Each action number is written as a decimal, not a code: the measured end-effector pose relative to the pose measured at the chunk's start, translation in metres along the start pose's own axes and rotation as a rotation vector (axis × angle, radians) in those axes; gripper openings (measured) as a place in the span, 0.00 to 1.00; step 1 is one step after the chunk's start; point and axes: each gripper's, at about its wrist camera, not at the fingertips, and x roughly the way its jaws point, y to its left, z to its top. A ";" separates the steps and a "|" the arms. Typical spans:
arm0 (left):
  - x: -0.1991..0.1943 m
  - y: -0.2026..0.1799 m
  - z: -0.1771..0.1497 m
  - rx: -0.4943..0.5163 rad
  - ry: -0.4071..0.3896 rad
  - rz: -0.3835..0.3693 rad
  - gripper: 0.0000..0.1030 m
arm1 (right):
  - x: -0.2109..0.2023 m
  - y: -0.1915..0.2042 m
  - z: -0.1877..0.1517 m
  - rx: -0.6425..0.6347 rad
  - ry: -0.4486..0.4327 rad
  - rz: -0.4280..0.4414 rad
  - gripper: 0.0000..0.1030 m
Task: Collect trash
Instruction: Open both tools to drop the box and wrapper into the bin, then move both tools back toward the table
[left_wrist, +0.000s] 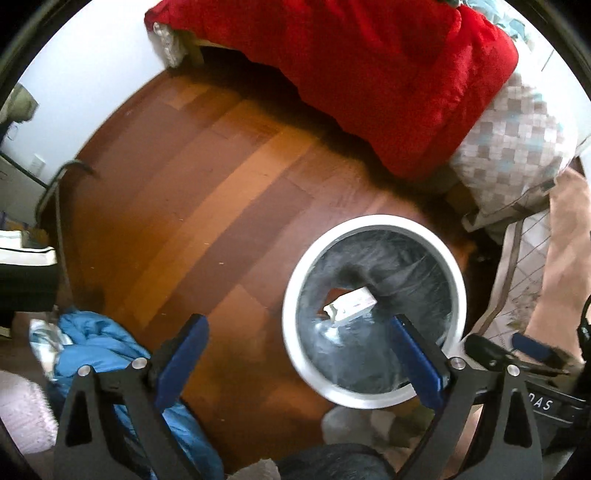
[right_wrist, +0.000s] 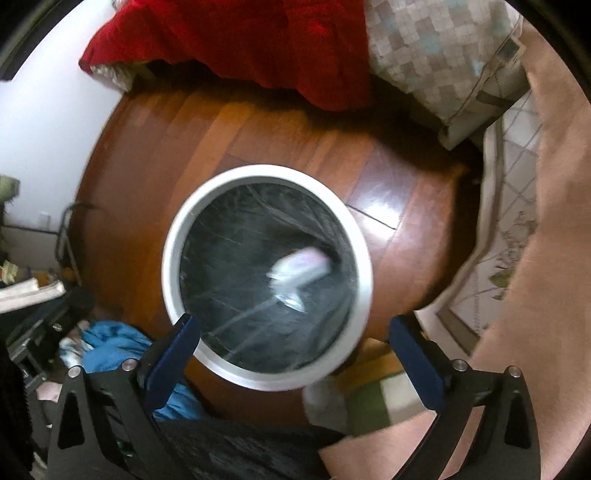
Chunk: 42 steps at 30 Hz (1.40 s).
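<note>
The right view is smeared by motion, so the trash in the bin (right_wrist: 266, 280) looks there only like a pale streak. In the left view it is sharper: a small white box (left_wrist: 351, 305), flat and rectangular, lies inside the bin (left_wrist: 373, 310) on the black liner (left_wrist: 406, 266), beside a crumpled clear wrap (left_wrist: 327, 332). What is printed on the box is too small to read.

The bin is round, with a smooth white rim, and the liner is thin, shiny plastic with many creases. It stands on a glossy wooden floor (left_wrist: 207, 206) made of brown planks.

The left tool (left_wrist: 301, 363) has its blue fingers wide apart and holds nothing; its right finger covers a part of the rim. The right tool (right_wrist: 295, 360) is also spread apart and empty, above the near edge of the bin.

A red blanket (left_wrist: 369, 74) hangs from the bed and hides what is under it. A blue cloth (left_wrist: 99, 343), soft and wrinkled, lies at the lower left, partly cut off behind the tool frame.
</note>
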 end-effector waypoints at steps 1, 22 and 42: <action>-0.003 0.000 -0.003 0.004 -0.005 0.011 0.96 | -0.002 0.001 -0.002 -0.012 0.000 -0.026 1.00; -0.095 -0.013 -0.042 0.054 -0.126 -0.012 0.96 | -0.103 0.008 -0.064 -0.069 -0.129 -0.108 1.00; -0.209 -0.179 -0.100 0.263 -0.299 -0.163 0.96 | -0.313 -0.171 -0.188 0.282 -0.430 0.047 1.00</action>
